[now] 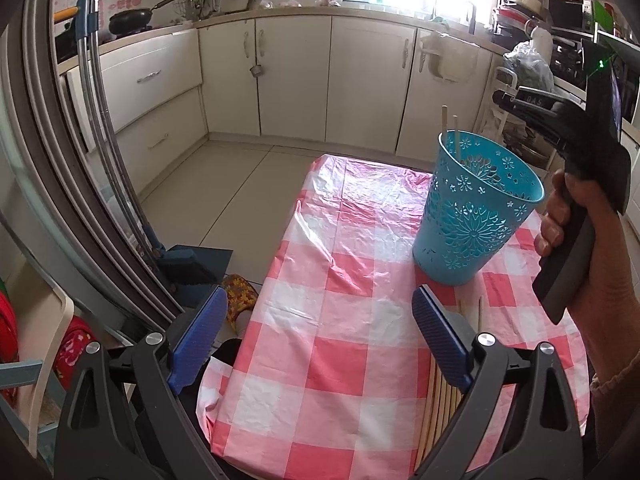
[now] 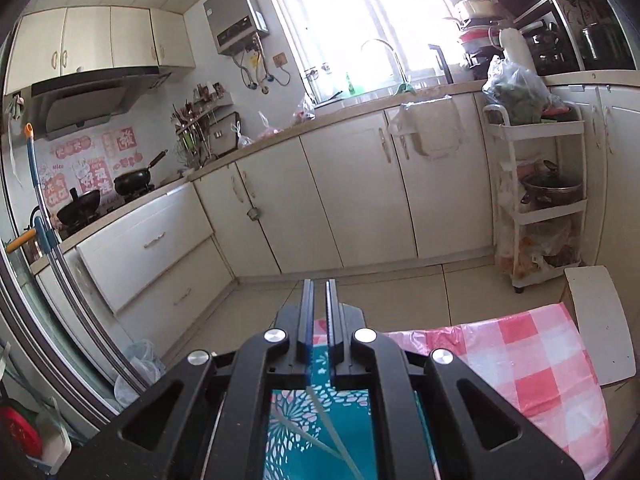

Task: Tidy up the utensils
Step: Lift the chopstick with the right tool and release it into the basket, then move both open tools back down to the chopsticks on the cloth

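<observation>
A blue perforated utensil cup point(image 1: 476, 208) stands on the pink checked tablecloth point(image 1: 340, 320) and holds two chopsticks point(image 1: 450, 128) at its far rim. Several more wooden chopsticks point(image 1: 444, 400) lie on the cloth under my left gripper's right finger. My left gripper point(image 1: 320, 344) is open and empty, low over the near edge of the table. My right gripper point(image 2: 319, 312) is nearly shut with a thin gap, held above the cup point(image 2: 320, 432). I see nothing clearly between its jaws. In the left wrist view its body point(image 1: 576, 160) hangs to the right of the cup.
Kitchen cabinets point(image 1: 296, 80) and a tiled floor point(image 1: 224, 188) lie beyond the table. A fridge door point(image 1: 60, 160) stands at the left. A white storage cart point(image 2: 540, 200) stands at the right. A white chair back point(image 2: 600, 320) is beside the table.
</observation>
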